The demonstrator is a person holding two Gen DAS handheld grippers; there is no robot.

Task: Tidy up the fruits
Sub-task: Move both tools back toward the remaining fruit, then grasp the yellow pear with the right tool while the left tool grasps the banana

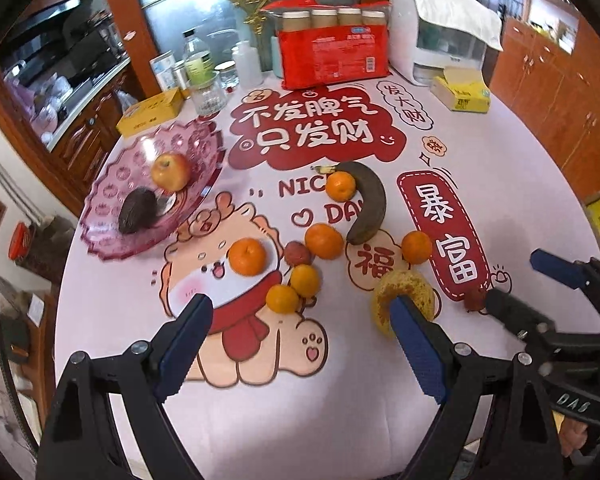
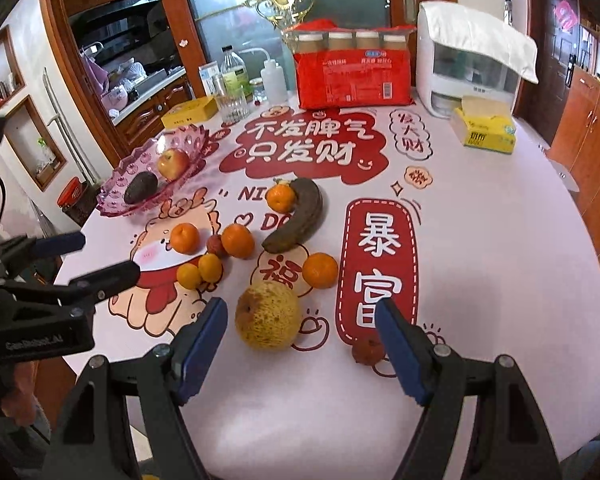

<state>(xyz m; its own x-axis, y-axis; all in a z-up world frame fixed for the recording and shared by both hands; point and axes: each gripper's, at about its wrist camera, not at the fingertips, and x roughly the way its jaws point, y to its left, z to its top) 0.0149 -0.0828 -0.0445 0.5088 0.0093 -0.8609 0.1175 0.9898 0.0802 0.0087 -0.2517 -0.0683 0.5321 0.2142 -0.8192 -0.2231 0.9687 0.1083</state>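
Note:
A pink plastic fruit bowl (image 1: 112,184) (image 2: 140,160) at the table's left holds a red apple (image 1: 171,171) (image 2: 173,163) and a dark avocado (image 1: 137,211) (image 2: 141,187). Several oranges (image 1: 247,256) (image 2: 238,241), a blackened banana (image 1: 367,200) (image 2: 302,216), a small red fruit (image 1: 298,253) and a yellow spotted pear (image 1: 404,294) (image 2: 269,317) lie on the cloth. My left gripper (image 1: 300,320) is open over the near table, its right finger in front of the pear. My right gripper (image 2: 302,324) is open, with the pear between its fingers. A small red fruit (image 2: 367,352) lies by its right finger.
At the back stand a red pack of bottles (image 1: 334,54) (image 2: 354,76), a white appliance (image 1: 444,32), yellow tissue boxes (image 1: 462,90) (image 1: 152,112), a glass (image 1: 209,94) and bottles (image 1: 198,60). The table edge runs along the left and right. The other gripper shows in each view (image 1: 512,280) (image 2: 108,256).

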